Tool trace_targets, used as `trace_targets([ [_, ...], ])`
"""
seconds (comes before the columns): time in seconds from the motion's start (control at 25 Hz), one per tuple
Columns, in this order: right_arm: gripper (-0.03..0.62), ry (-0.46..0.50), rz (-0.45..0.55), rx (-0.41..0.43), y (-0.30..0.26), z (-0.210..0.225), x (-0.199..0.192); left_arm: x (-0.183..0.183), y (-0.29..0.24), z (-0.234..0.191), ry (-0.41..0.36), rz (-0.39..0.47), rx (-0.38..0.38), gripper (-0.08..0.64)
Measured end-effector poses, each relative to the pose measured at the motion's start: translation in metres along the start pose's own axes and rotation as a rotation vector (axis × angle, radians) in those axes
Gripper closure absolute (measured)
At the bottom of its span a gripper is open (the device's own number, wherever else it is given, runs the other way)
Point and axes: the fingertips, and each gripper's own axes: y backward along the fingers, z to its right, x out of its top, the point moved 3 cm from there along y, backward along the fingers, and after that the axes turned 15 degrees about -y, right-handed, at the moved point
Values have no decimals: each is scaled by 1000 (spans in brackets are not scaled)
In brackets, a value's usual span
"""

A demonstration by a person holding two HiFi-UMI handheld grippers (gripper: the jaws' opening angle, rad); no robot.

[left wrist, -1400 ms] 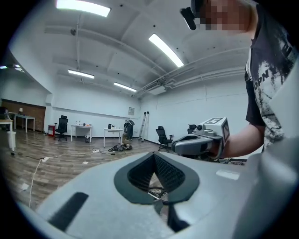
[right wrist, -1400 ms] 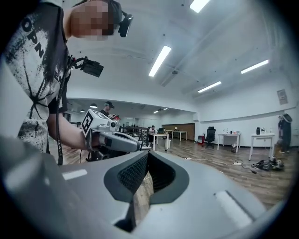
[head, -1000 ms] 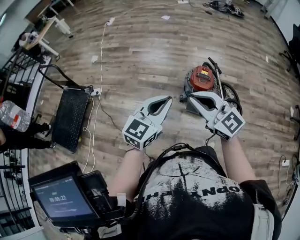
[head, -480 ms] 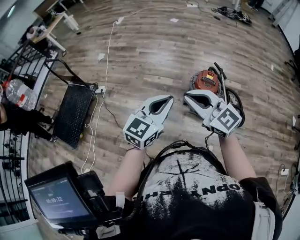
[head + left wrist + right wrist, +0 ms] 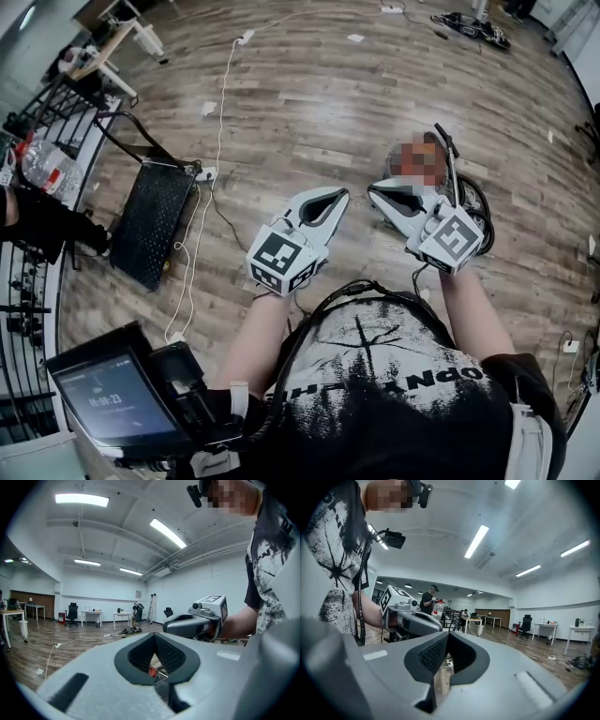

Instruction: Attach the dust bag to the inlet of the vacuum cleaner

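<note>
The vacuum cleaner stands on the wood floor just beyond my right gripper; it is a round body with a black handle and a coiled black hose, its top hidden by a mosaic patch. A red bit of the vacuum cleaner shows through my left gripper. Both grippers hover at waist height with tips near each other, my left gripper to the left. Both are shut with nothing between the jaws. My right gripper looks across at the left one. I cannot pick out a dust bag.
A flat black bag with handles lies on the floor at left, beside a power strip and a white cable. A person's dark sleeve and a water bottle are at the left edge. Desks and chairs stand far off.
My right gripper has drifted a little to the left, toward the left one. The left gripper has stayed in place. Both remain shut.
</note>
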Motion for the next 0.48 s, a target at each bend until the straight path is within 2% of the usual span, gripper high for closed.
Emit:
trace_targets([
  [0.2, 586, -36, -62, -9, 1, -3, -6, 3, 5, -1, -2, -4, 5, 558],
  [0.48, 586, 4, -9, 15, 1, -8, 1, -2, 6, 7, 0, -25, 10, 557],
])
